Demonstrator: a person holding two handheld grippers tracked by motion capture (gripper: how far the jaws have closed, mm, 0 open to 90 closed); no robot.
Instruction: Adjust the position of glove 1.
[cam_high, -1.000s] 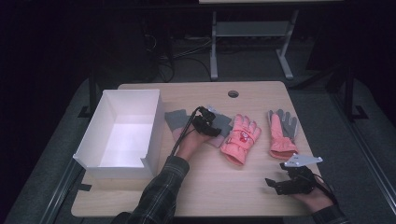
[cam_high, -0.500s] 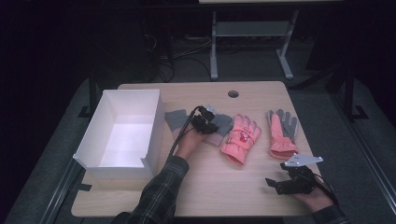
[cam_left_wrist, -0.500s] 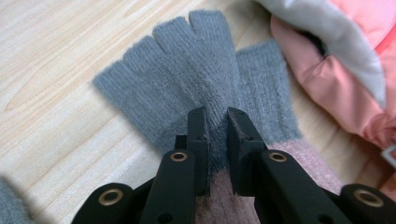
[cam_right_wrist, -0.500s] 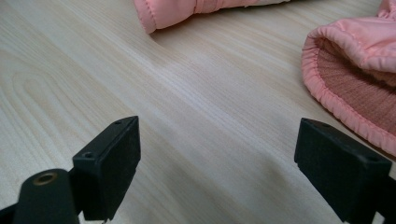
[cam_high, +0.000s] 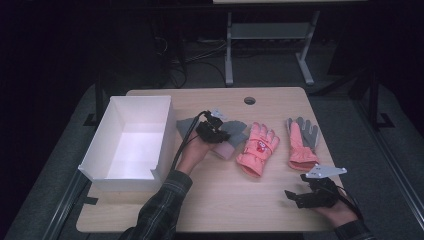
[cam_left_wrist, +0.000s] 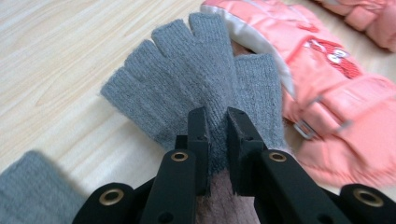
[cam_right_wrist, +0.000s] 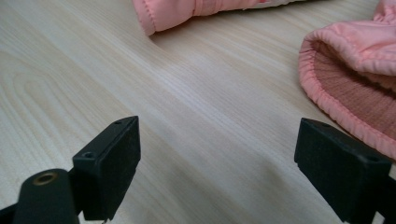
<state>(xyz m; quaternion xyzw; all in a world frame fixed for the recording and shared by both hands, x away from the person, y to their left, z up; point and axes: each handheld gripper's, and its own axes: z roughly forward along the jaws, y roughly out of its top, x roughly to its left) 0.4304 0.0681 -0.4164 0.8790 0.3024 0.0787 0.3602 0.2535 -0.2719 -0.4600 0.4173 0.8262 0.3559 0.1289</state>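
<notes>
Pinching grey glove (cam_left_wrist: 196, 88), L gripper (cam_left_wrist: 217, 135).

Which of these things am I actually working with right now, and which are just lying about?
In hand:
- grey knit glove, pinched in the left gripper
- white box beside it, likely where it goes

Lying about:
- two pink gloves
- second grey glove
- right gripper, open, idle above bare table
</notes>
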